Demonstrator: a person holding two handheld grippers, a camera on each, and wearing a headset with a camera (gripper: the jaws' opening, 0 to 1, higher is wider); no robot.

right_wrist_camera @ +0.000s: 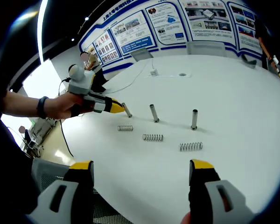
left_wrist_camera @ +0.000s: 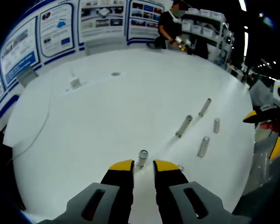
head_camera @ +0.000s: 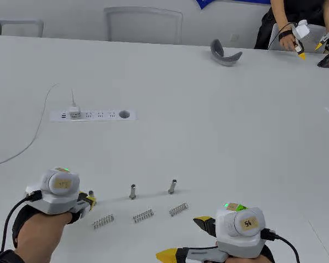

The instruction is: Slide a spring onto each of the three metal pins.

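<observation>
Three pins (head_camera: 132, 191) stand lower centre in the head view, with three springs (head_camera: 143, 215) lying loose just below them. The left gripper (left_wrist_camera: 143, 166), jaws narrowed, flanks the leftmost pin (left_wrist_camera: 143, 158), which is half hidden in the head view; contact cannot be confirmed. The right gripper (right_wrist_camera: 141, 165) is spread wide, holding nothing.

Grey shells (head_camera: 50, 204) on left gripper (head_camera: 90, 200), right gripper (head_camera: 182, 238); tan stickers (head_camera: 62, 184); yellow-tipped fingers (left_wrist_camera: 121, 166); black cables (head_camera: 10, 218); black wristband (right_wrist_camera: 42, 106).

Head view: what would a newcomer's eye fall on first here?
Three metal pins stand upright in a row on the white table, with three springs lying in front. The left gripper sits at the leftmost pin; the right gripper hangs wide open, facing the springs.
</observation>
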